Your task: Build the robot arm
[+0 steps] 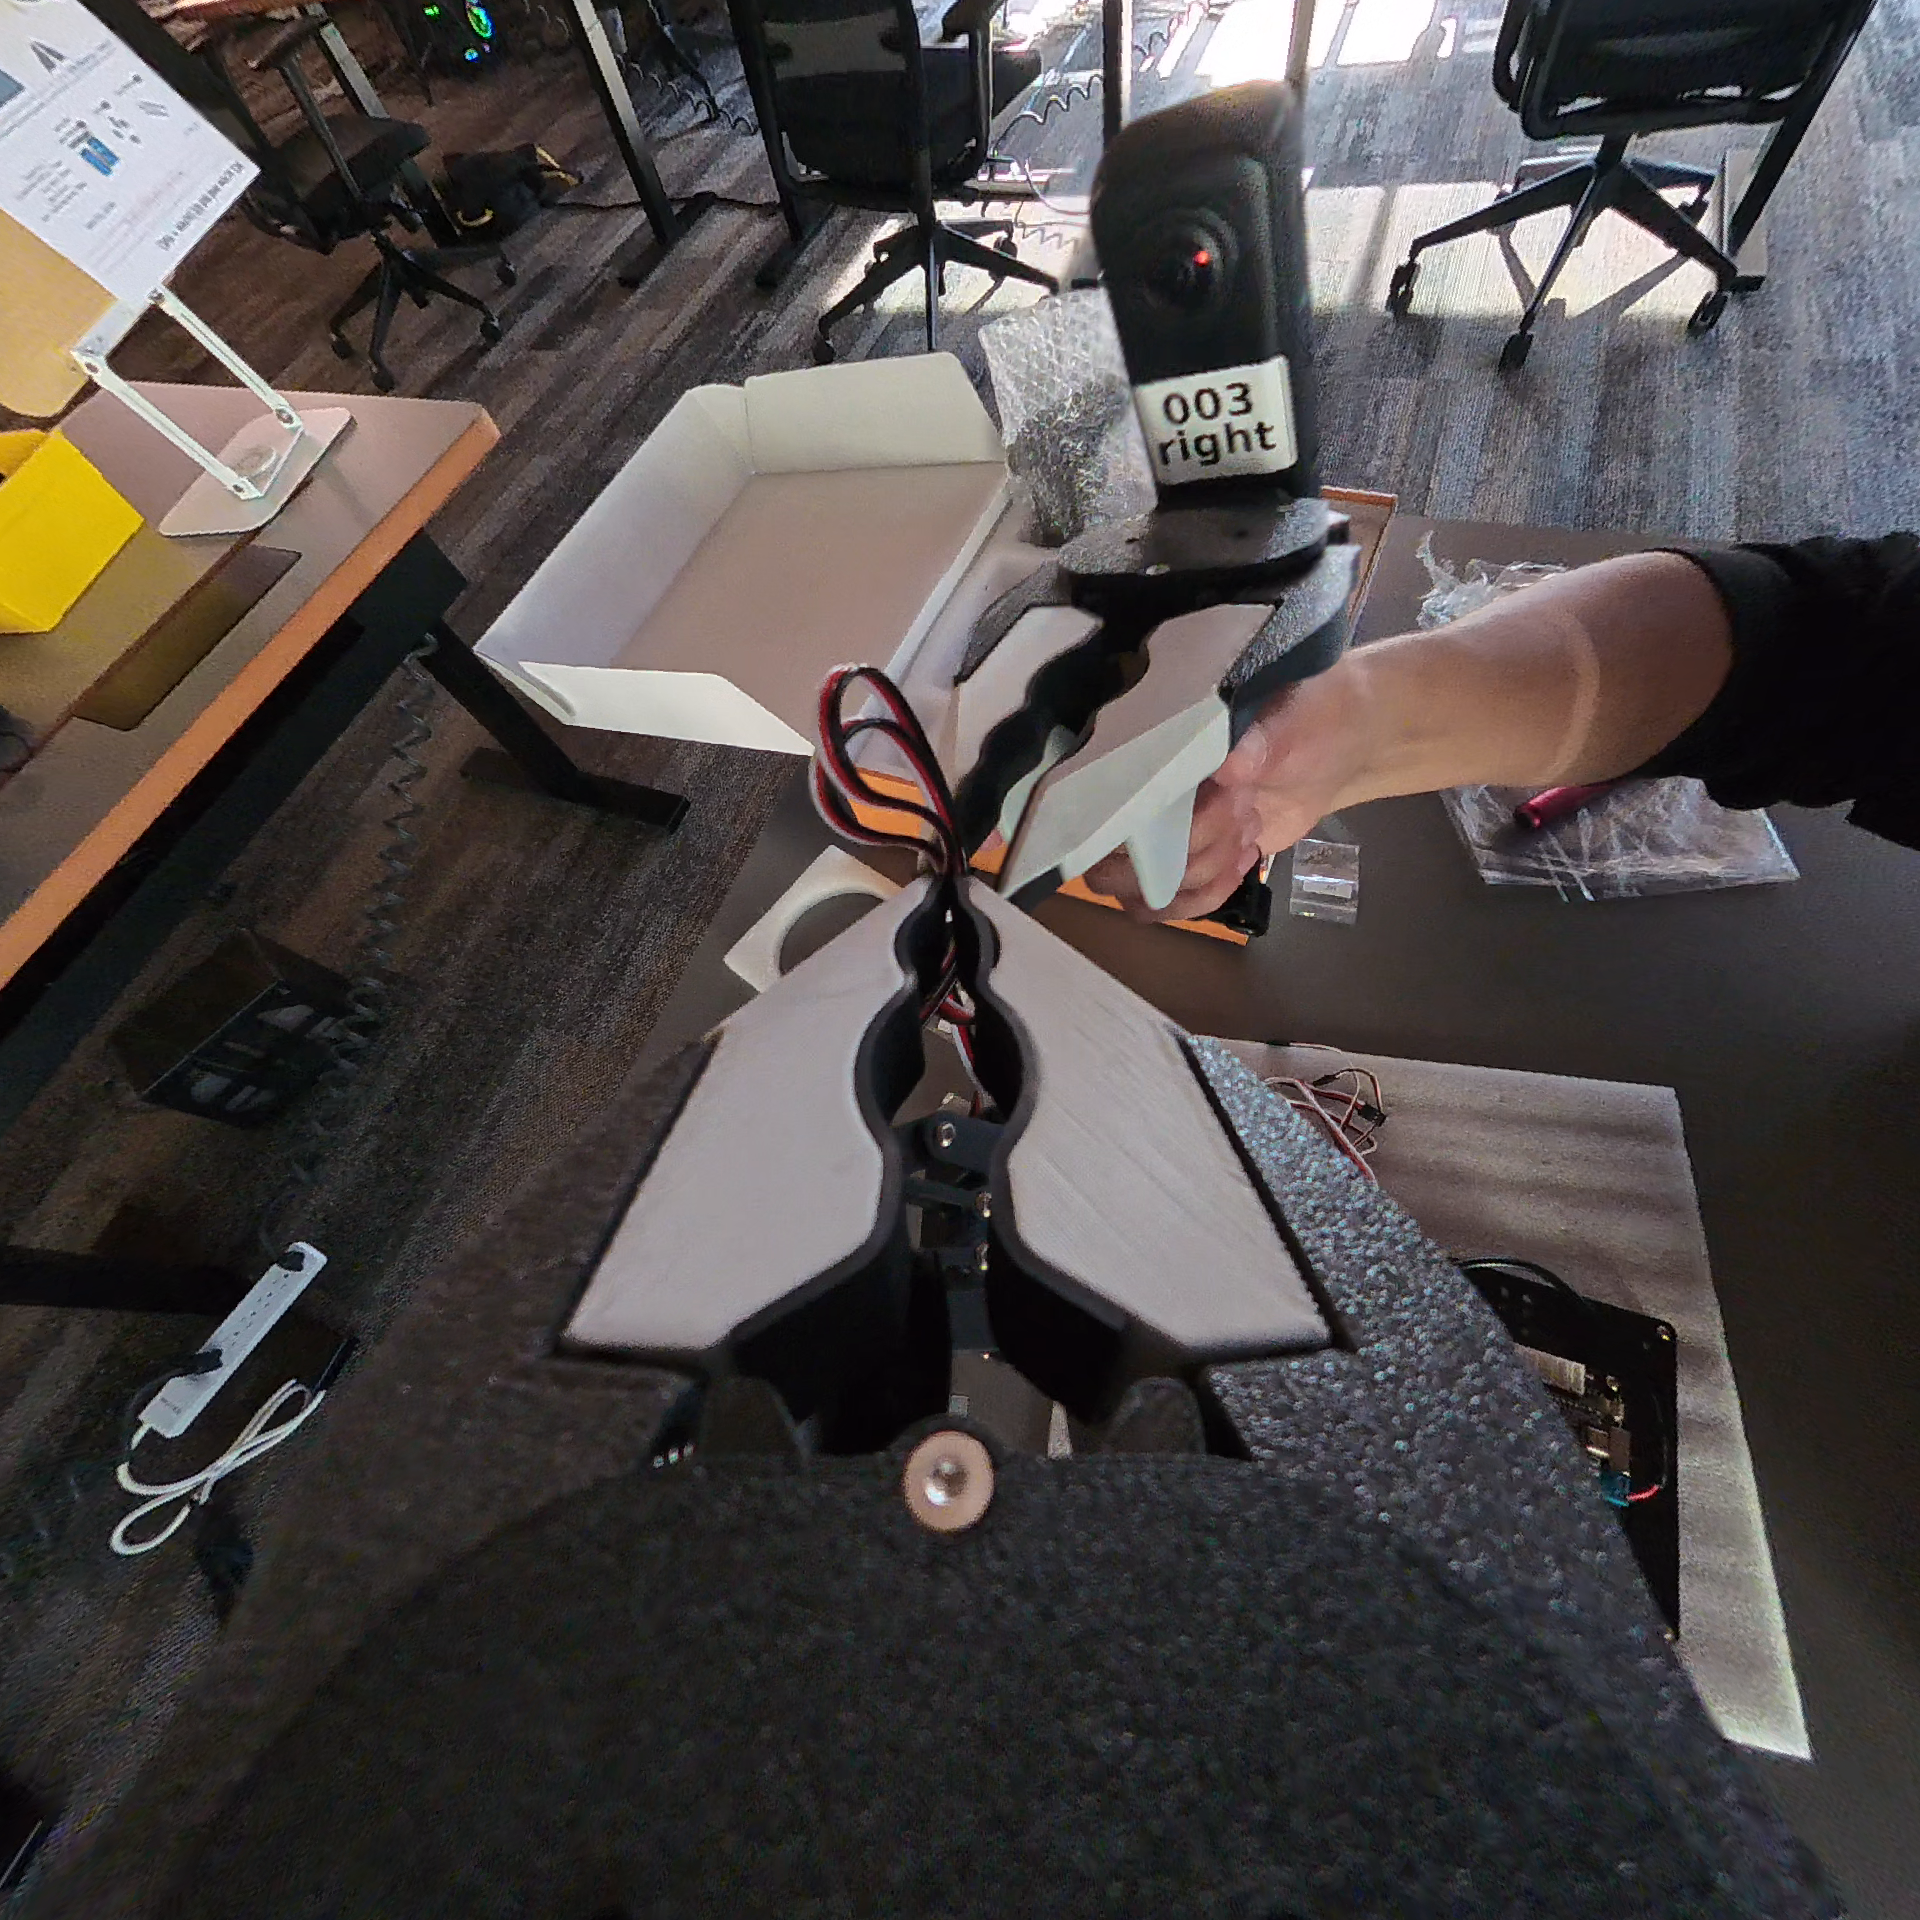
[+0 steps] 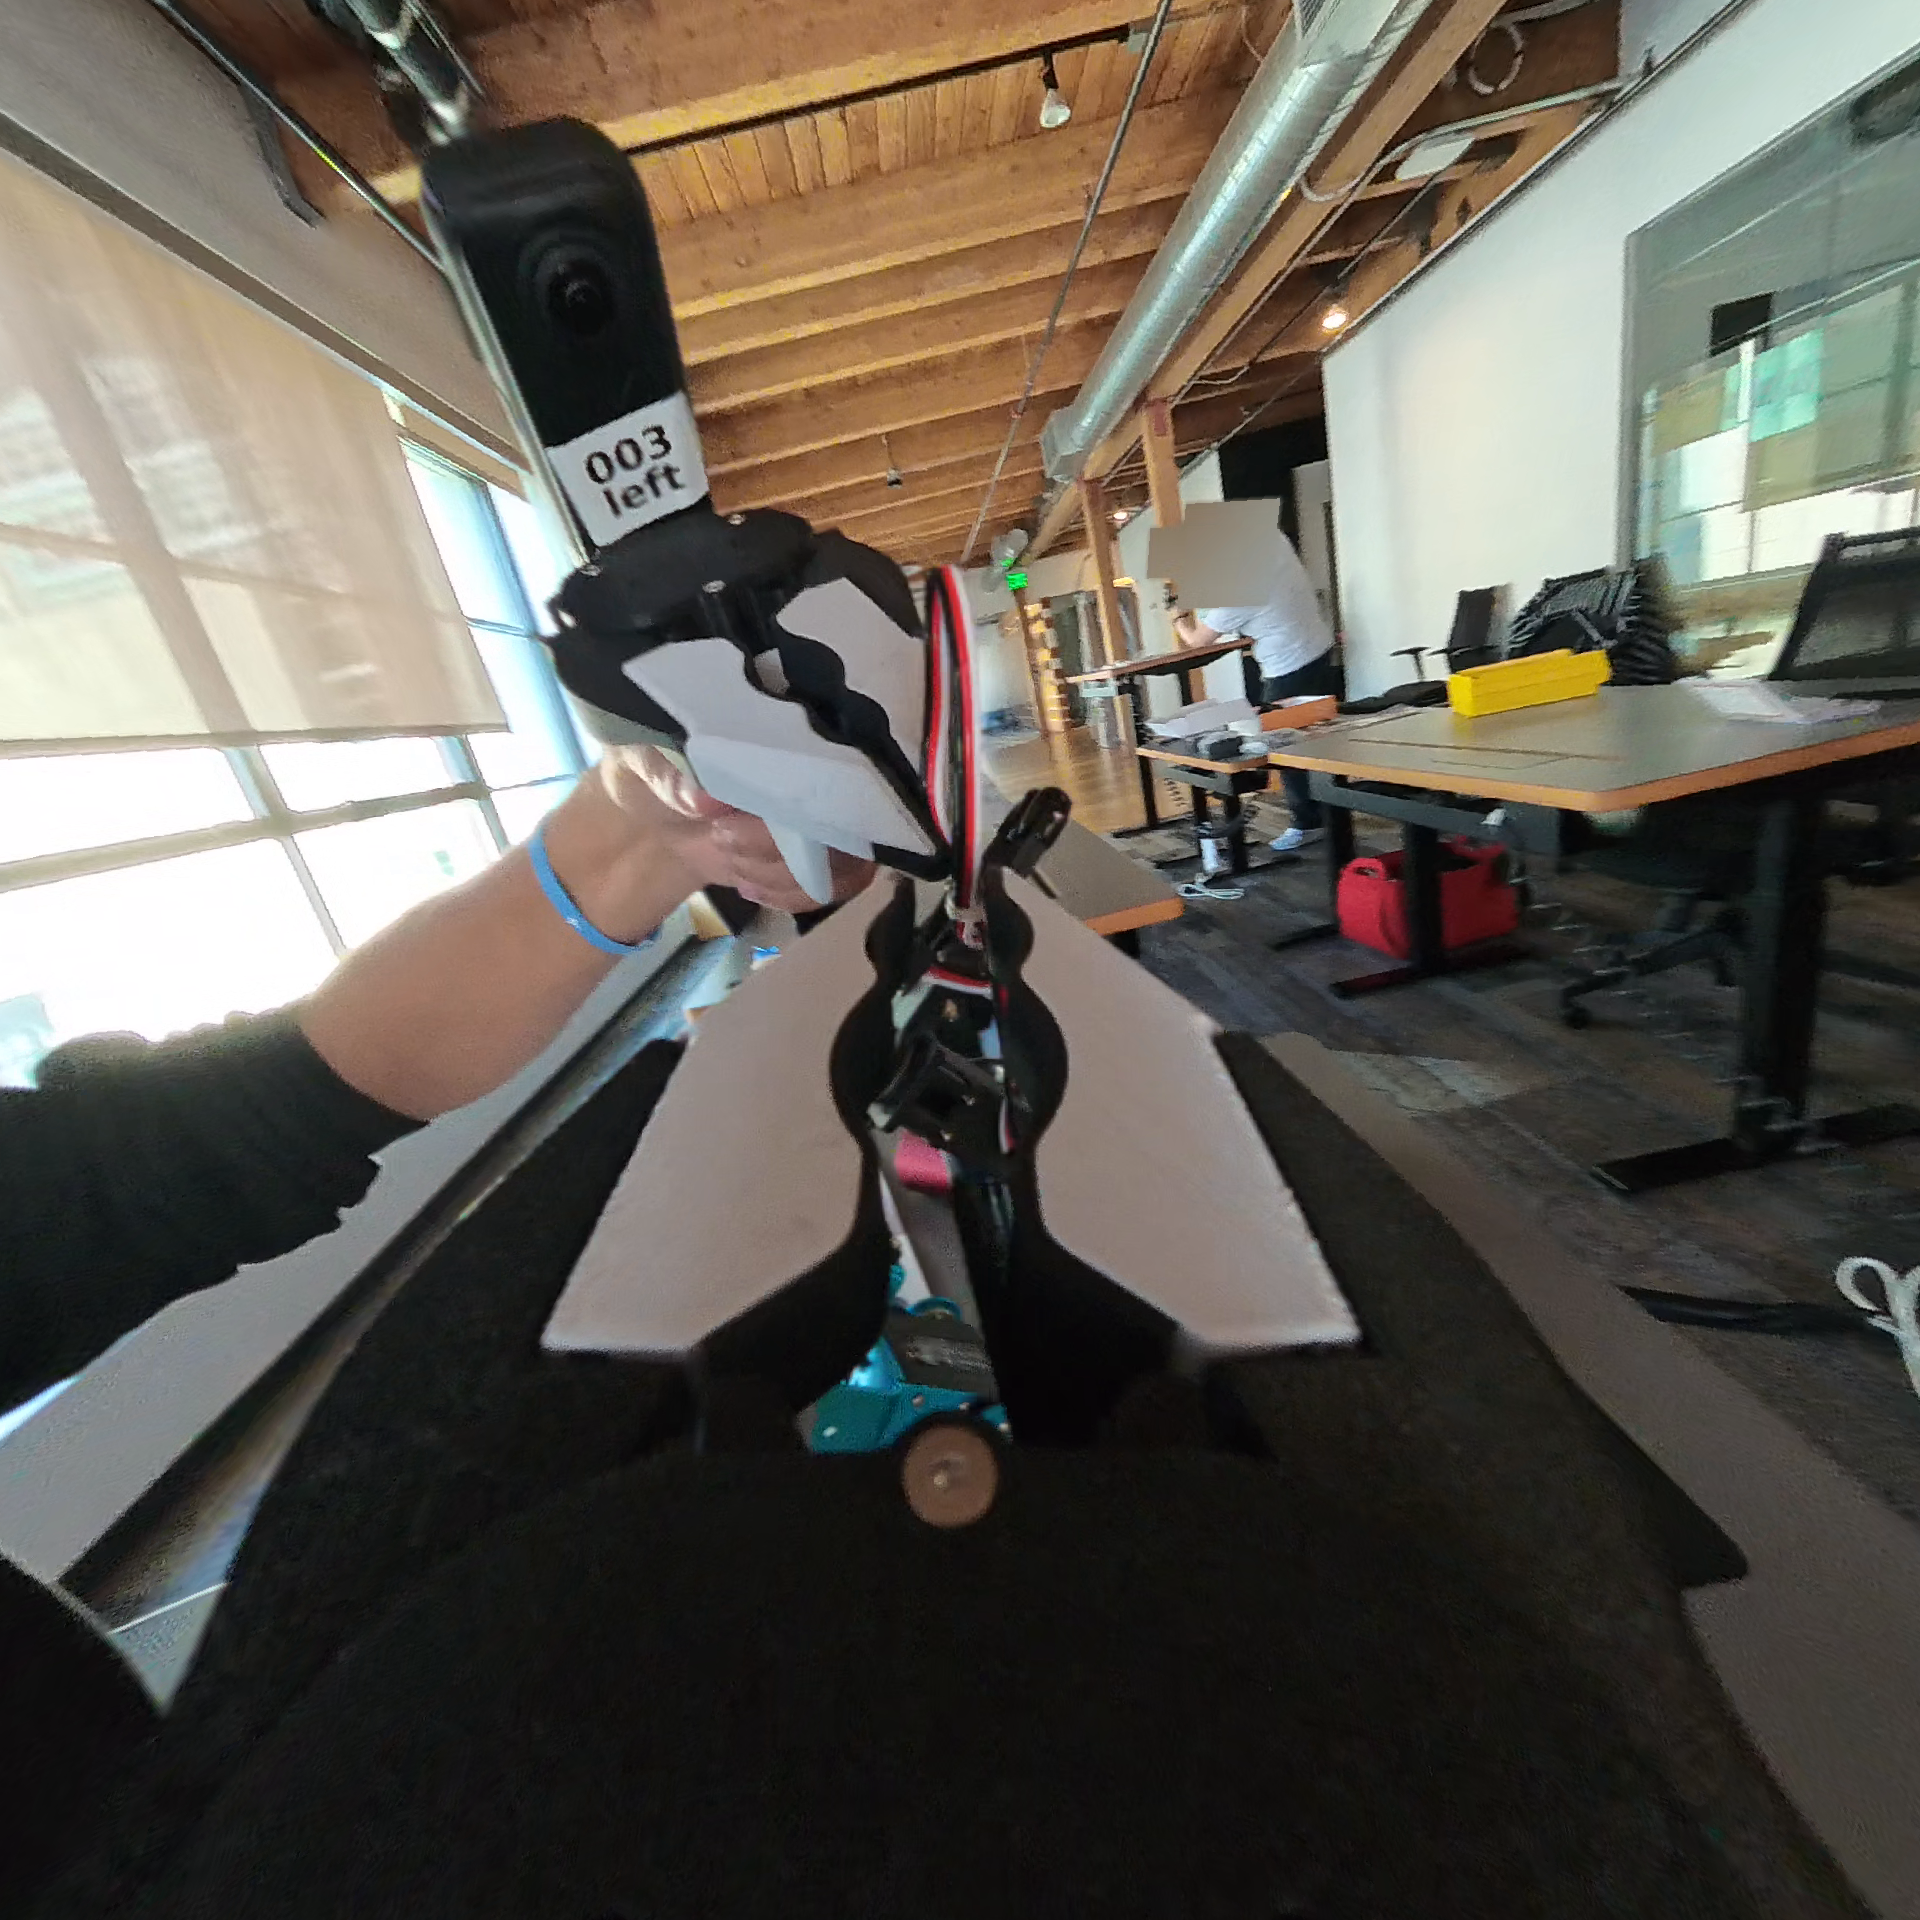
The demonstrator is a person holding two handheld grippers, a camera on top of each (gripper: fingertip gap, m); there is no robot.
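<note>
Far left: a yellow bin and a printed sign on a white stand sat on a side desk at the upper left of the left wrist view; the sign carried print and small pictures; a white power strip lay on the carpet at the lower left.
Left of centre: an open white box sat at the far edge of the dark surface, with bubble wrap just beside it.
Left tool: the left tool was pressed together at its tips, pinching a wire bundle of red, black and white leads; the bundle looped up above the tips at the centre of the frame.
Behind the gap: a black bracket with screws showed between the fingers lower down; whether it was gripped could not be told.
Right tool: the right tool was likewise closed on the same leads, tip to tip with the left tool; a teal metal part showed near its base.
Hand: a hand held the right tool's grip, right of centre.
Right: a small clear bag, a crumpled plastic bag with a pink rod, a grey foam sheet and a circuit board lay on the surface.
Writing: each tool's black camera stalk bore a white printed label; no brand marks showed.
</note>
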